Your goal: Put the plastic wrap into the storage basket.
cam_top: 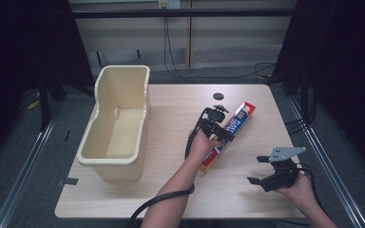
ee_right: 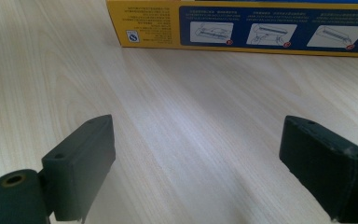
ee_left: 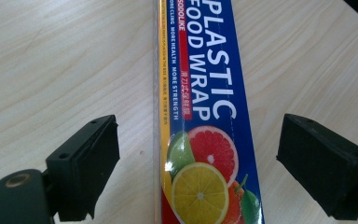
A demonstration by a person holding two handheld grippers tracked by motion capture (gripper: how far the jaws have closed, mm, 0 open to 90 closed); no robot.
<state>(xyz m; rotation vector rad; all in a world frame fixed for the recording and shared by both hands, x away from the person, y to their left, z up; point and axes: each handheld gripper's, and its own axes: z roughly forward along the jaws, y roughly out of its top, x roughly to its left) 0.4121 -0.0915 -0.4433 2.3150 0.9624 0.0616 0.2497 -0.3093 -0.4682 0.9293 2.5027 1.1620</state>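
the plastic wrap box [cam_top: 228, 135] is laid flat on the table [cam_top: 171, 190], well to the right of the cream bin [cam_top: 116, 123]. the left gripper [cam_top: 217, 124] is held over the box, its jaws spread wide on both sides, not touching. the right gripper [cam_top: 272, 173] is held wide open near the box, over bare wood.

A lab recording bay.
Black curtains [cam_top: 24, 42] flank a lone wooden desk [cam_top: 171, 190]; cables [cam_top: 180, 71] trail over grey floor [cam_top: 19, 156] with metal rails [cam_top: 28, 161].
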